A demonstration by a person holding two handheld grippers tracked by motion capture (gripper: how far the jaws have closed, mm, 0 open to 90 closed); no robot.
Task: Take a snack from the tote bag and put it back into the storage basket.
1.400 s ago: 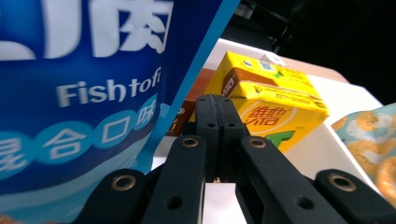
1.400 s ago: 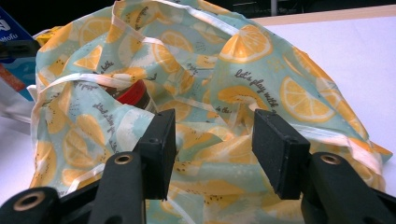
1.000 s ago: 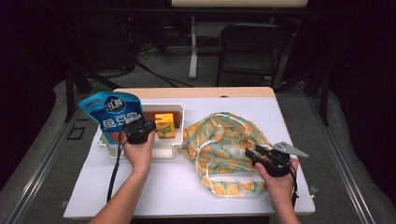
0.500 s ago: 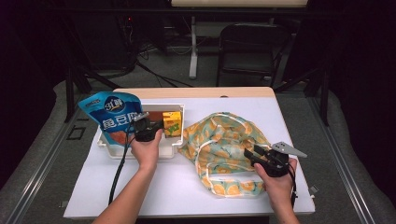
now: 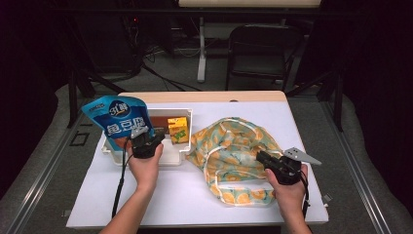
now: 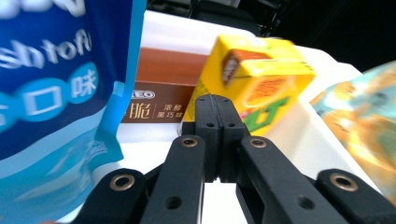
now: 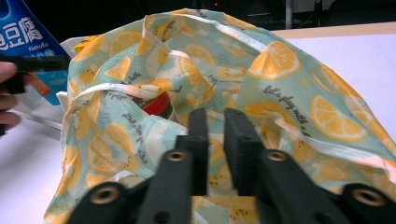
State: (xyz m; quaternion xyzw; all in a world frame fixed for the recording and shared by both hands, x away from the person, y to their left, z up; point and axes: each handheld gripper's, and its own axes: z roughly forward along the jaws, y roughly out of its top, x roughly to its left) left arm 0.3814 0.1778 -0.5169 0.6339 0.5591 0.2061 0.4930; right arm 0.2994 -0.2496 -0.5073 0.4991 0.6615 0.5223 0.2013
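A lemon-print cloth bag [image 5: 234, 146] lies crumpled on the white table; a red-lidded item [image 7: 156, 105] peeks from its mouth. My right gripper [image 5: 259, 156] sits at the bag's near right side. Its jaws have just been closing, and in the right gripper view [image 7: 215, 114] they pinch a fold of the bag's cloth in a narrow gap. A white tray [image 5: 180, 156] holds a blue pouch [image 5: 119, 119] standing upright, a brown box [image 5: 158, 122] and a yellow juice carton [image 5: 178, 130]. My left gripper [image 5: 153, 136] is shut with nothing in it at the tray's near rim, pointing at the carton [image 6: 261, 79] beside the pouch [image 6: 56, 70].
A black chair [image 5: 263, 48] and cables stand on the floor beyond the table's far edge. Bare white tabletop lies in front of the tray and between my two hands. The hand holding the left gripper [image 7: 7, 93] shows at the left edge of the right gripper view.
My left gripper has drawn back a little from over the tray toward its near rim. The right hand has stayed put at the bag.
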